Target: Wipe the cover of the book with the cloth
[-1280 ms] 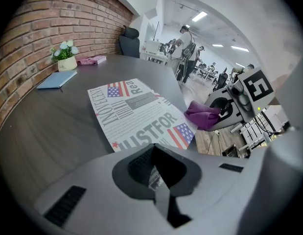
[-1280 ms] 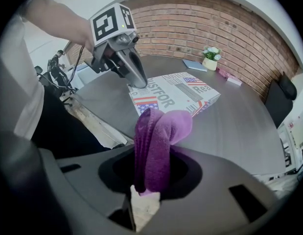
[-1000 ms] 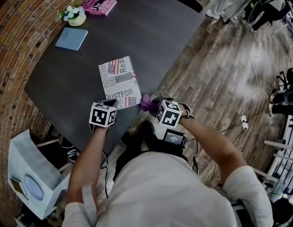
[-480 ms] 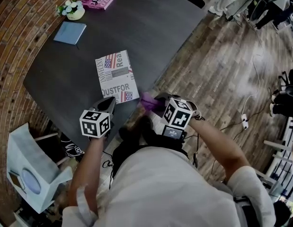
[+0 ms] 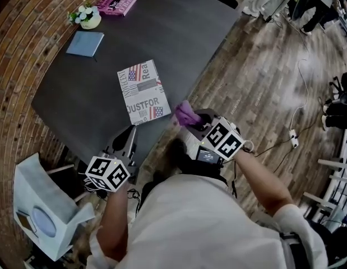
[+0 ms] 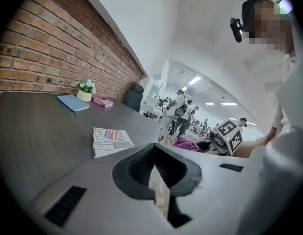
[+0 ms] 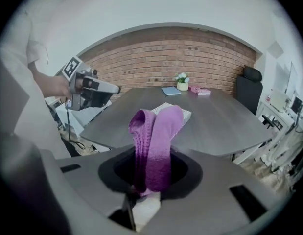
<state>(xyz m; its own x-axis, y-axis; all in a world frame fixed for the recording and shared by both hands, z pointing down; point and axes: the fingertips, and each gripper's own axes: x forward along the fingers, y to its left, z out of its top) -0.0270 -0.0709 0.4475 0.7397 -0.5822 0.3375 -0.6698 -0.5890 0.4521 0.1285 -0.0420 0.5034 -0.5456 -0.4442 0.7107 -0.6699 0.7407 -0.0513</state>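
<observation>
Right gripper [image 5: 194,123] clenched on the folded purple cloth [image 5: 185,113], just off the desk's [image 5: 179,32] near edge. Left gripper [image 5: 130,134] clamped tight, empty. Book [image 5: 140,91] flat by that edge, beside cloth.

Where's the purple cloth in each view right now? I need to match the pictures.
Head view: cloth at centre, just right of the book, in the right gripper.
Left gripper view: cloth right of centre, well right of the book.
Right gripper view: cloth dead centre between the jaws, book behind.
Shared landmark: the book.
</observation>
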